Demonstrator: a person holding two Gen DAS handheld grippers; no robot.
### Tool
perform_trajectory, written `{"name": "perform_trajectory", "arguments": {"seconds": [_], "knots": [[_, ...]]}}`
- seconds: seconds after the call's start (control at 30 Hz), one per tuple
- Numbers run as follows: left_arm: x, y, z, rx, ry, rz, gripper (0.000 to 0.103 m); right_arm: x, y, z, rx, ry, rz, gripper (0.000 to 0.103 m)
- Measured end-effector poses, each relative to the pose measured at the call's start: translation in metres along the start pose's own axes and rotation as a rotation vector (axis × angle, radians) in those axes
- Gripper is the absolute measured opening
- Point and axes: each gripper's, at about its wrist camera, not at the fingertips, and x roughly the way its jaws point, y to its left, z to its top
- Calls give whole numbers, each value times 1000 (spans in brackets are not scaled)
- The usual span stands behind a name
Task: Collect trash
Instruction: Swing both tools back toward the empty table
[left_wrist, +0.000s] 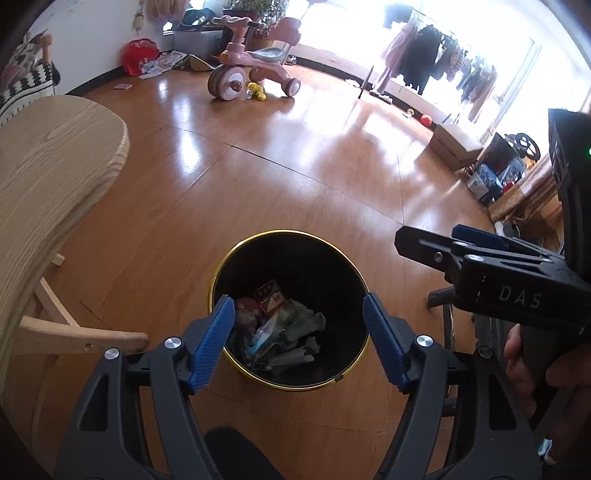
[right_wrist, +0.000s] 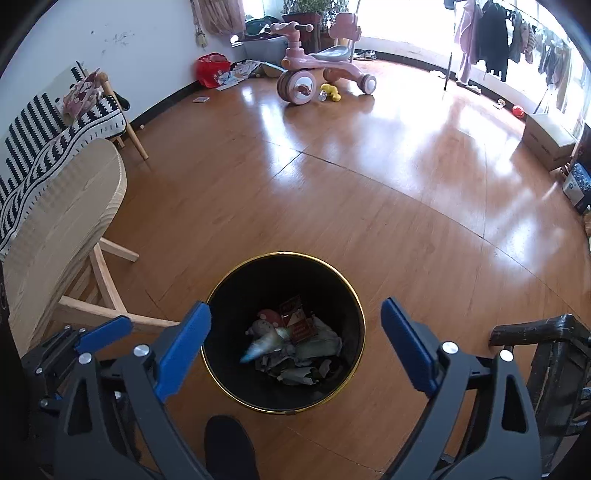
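A black bin with a gold rim stands on the wooden floor right below both grippers. Crumpled paper, wrappers and a red carton lie in it as trash. A pale blue-white piece looks blurred above the pile. My left gripper hangs over the bin, open, with nothing between its blue pads. My right gripper is also open and empty over the bin. It shows at the right of the left wrist view, held by a hand. The left gripper sits low left in the right wrist view.
A light wooden table stands close on the left. A dark wooden stool is at the right. Farther off are a pink tricycle, a striped chair, a clothes rack and boxes.
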Motion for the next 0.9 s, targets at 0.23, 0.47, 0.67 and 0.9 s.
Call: {"name": "perform_trajectory", "arguments": {"seconds": [0.23,0.47,0.67,0.9], "knots": [[-49,26,2,-6,-57,49,84,-27,37,11,-28,-47,36,94],[-159,110,-9,-46,-164,254,92,-63,150,29,-112,-116,178,96],[-278,225,-66,-165,-211,539,93,-84,311,17,-320,-127,342,96],[-389,330,-155,-417,-261,747,93,-100,476,-22,-510,-116,497,96]]}}
